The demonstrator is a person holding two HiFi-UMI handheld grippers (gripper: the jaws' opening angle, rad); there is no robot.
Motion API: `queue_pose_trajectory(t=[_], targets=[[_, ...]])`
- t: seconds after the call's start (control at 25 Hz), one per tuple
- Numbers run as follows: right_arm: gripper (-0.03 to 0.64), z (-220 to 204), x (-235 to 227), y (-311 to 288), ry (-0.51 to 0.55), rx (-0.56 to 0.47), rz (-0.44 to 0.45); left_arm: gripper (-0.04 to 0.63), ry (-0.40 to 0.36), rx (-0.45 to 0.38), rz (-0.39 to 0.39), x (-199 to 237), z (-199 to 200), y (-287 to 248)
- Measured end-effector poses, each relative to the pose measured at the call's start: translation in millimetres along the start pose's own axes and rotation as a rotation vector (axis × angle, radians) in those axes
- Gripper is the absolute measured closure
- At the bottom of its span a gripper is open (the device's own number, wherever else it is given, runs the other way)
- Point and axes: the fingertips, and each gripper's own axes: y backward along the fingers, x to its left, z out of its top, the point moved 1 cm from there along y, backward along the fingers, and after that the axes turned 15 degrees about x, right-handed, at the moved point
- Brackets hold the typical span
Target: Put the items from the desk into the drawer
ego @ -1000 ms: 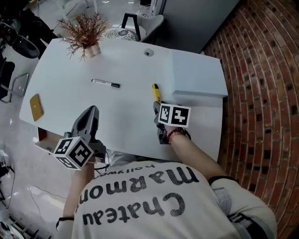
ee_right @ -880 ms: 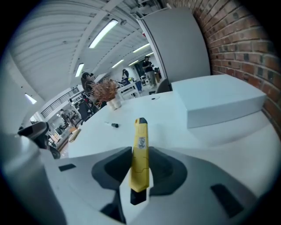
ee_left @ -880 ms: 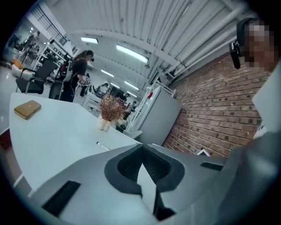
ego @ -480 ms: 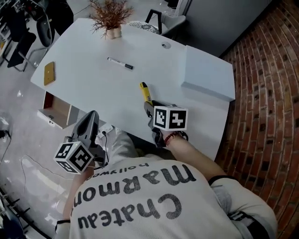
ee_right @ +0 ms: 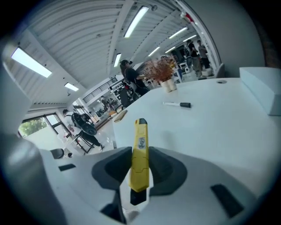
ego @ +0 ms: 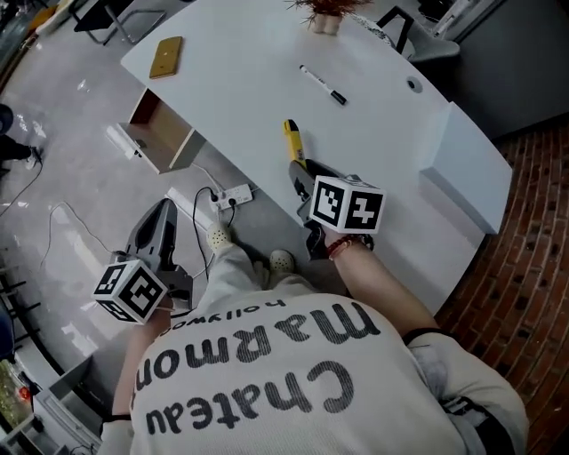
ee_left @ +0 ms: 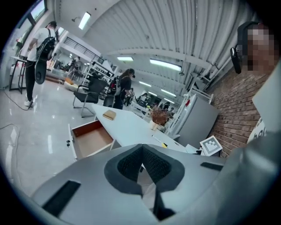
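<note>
White desk [ego: 249,98]: long top, seen from above and set diagonally. White raised block [ego: 467,173]: sits on the desk's far right end, well apart from both grippers. Drawer [ego: 160,133]: pulled open under the desk's left end, its brown inside bare, below and left of the right gripper in the head view. Right gripper [ee_right: 139,171]: held over the desk's front edge, jaws partly closed and clamped on the utility knife. Left gripper [ee_left: 142,165]: held off the desk over the floor, left of the person's knees, jaws closed together with nothing between them, pointing toward the open drawer. Dried plant in a small pot [ego: 324,13]: at the desk's far edge. Tan flat item [ego: 166,57]: lies on the desk's left end, above the drawer. Power strip [ego: 233,195]: on the floor beneath the desk. Utility knife [ee_right: 140,145]: yellow, pinched on both sides by the right gripper's pads, lying along the line of the jaws; most of its yellow body sticks out past the fingertips over the desk, its dark rear end sits back between the jaws. Marker pen [ego: 323,85]: white with a black cap, flat on the desk beyond the knife's tip, apart from it.
</note>
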Motion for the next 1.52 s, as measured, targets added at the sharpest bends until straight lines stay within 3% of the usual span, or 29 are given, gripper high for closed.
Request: queue_pose_trajectory(t=[0.28, 0.6, 0.92, 1.24, 1.52], targets=[[0.494, 25, 76, -57, 0.119, 0.056, 0.048, 0.594, 0.07, -0.018, 0.04, 73, 14, 11], [0.497, 47, 157, -125, 0.14, 0.107, 0.049, 0.594, 0.102, -0.056, 0.014, 163, 65, 19], [0.497, 68, 235, -192, 0.175, 0.139, 0.054, 0.594, 0.138, -0.078, 0.04, 253, 98, 45], [0.497, 69, 276, -260, 0.174, 0.175, -0.002, 0.594, 0.173, -0.076, 0.048, 331, 106, 63], [0.497, 56, 269, -326, 0.217, 0.282, -0.085, 0.594, 0.281, -0.052, 0.106, 374, 77, 58]])
